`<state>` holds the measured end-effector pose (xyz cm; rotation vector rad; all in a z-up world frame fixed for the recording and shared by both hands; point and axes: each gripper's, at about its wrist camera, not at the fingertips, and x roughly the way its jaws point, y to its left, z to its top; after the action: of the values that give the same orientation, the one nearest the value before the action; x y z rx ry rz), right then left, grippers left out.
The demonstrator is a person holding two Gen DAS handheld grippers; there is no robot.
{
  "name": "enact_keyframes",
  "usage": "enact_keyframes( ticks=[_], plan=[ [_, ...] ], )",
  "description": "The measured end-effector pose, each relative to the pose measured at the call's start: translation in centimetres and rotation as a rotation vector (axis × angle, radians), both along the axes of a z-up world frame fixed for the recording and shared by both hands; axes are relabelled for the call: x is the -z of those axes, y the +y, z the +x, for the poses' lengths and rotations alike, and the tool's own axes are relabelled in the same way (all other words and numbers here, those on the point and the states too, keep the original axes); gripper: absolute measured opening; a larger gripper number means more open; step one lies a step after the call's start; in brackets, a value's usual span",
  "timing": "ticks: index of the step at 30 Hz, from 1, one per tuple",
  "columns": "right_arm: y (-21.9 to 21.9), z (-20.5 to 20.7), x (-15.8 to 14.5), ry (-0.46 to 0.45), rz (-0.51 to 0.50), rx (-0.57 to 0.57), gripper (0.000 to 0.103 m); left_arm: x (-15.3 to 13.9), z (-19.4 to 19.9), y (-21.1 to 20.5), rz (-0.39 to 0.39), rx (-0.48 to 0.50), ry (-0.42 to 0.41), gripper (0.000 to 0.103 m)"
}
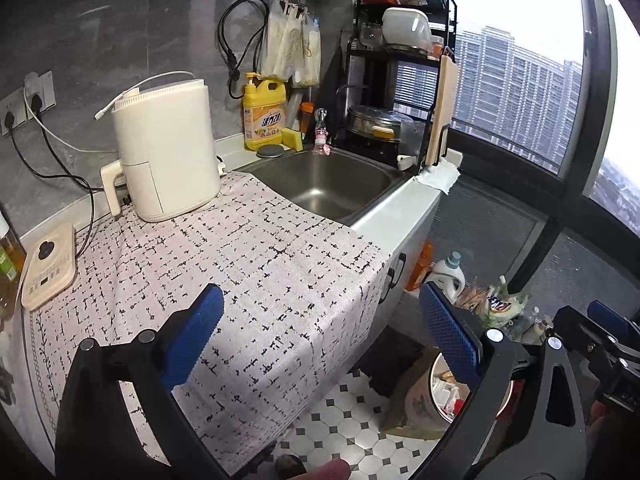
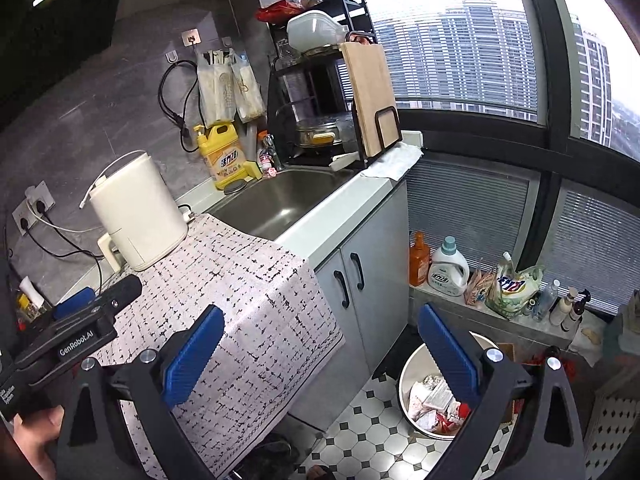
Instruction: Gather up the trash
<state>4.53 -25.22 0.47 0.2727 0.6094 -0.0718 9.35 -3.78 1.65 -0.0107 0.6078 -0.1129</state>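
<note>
Both grippers, left (image 1: 322, 344) and right (image 2: 320, 354), spread wide, holding nothing. Trash sits in the bin (image 2: 404, 376) on the floor by the counter's (image 2: 344, 204) front edge. Risk: bin's thin rim slips or tips if pinched off-centre, spilling trash.

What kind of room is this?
Most likely a small home kitchen: there's a steel sink, a yellow dish soap bottle, and a dish rack holding bowls beside a high-rise window.

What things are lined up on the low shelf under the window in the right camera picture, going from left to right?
Orange bottle → white detergent jug → green-and-white refill pouch → clear bottle → two small pump bottles.
</note>
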Motion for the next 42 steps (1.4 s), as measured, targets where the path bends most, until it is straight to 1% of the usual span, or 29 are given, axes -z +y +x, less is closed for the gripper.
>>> enact_keyframes(
  ticks=[6,13,27,42],
  plan=[
    [-0.1,-1.9,0.6,0.004,0.005,-0.006,0.095,0.8,-2.1,-0.3,-0.001,-0.008,0.02,0.097],
    [0.5,-2.8,0.6,-0.009,0.0,-0.037,0.095,0.6,-3.4,0.6,-0.003,-0.05,0.011,0.097],
    [1.1,-2.3,0.3,-0.018,0.0,-0.073,0.095,-0.1,-4.1,1.2,0.01,-0.093,-0.005,0.097],
    [2.0,-2.2,0.5,-0.016,0.004,-0.096,0.095,-0.1,-4.7,2.1,0.011,-0.122,-0.01,0.097]
  ],
)
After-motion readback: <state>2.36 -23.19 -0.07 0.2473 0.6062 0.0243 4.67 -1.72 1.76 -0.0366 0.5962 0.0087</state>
